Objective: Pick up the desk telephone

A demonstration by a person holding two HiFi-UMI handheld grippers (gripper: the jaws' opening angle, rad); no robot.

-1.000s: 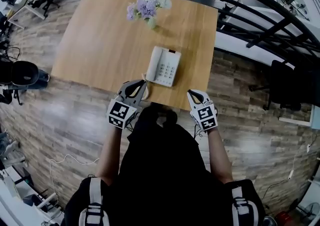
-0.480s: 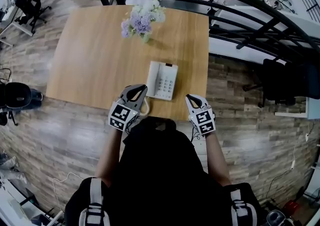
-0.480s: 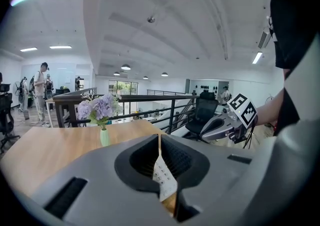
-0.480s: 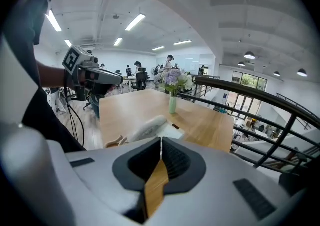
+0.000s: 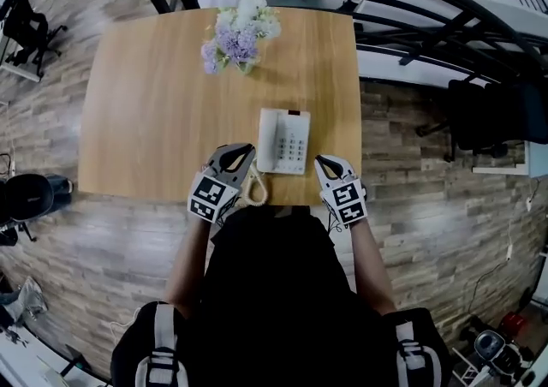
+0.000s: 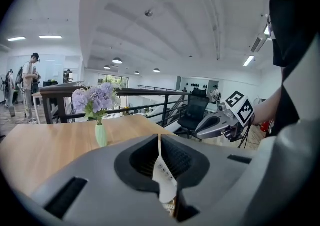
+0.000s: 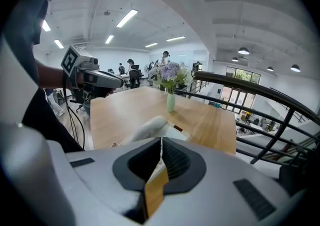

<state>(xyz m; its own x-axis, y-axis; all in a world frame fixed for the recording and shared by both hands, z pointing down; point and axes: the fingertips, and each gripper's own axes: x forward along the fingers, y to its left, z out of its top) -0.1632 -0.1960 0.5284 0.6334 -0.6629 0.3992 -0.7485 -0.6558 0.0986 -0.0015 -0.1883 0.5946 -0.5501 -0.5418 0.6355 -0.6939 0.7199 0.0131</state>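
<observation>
The white desk telephone (image 5: 284, 141) lies flat near the front edge of the wooden table (image 5: 154, 103), handset on its left side, keypad on the right. Its coiled cord (image 5: 255, 193) hangs over the table edge. My left gripper (image 5: 242, 151) is shut and empty, its tip just left of the phone's near corner. My right gripper (image 5: 320, 161) is also shut and empty, just right of the phone's near end. In the left gripper view the shut gripper (image 6: 159, 139) shows a sliver of the phone (image 6: 165, 180). In the right gripper view the handset (image 7: 150, 127) lies beyond the shut gripper (image 7: 161, 144).
A green vase of purple and white flowers (image 5: 237, 34) stands at the table's far side. A black railing (image 5: 411, 0) runs behind and to the right of the table. A dark office chair (image 5: 484, 124) is at the right. Wood floor surrounds the table.
Both grippers have moved forward from in front of the table edge to either side of the phone's near end. Their jaws stayed shut.
</observation>
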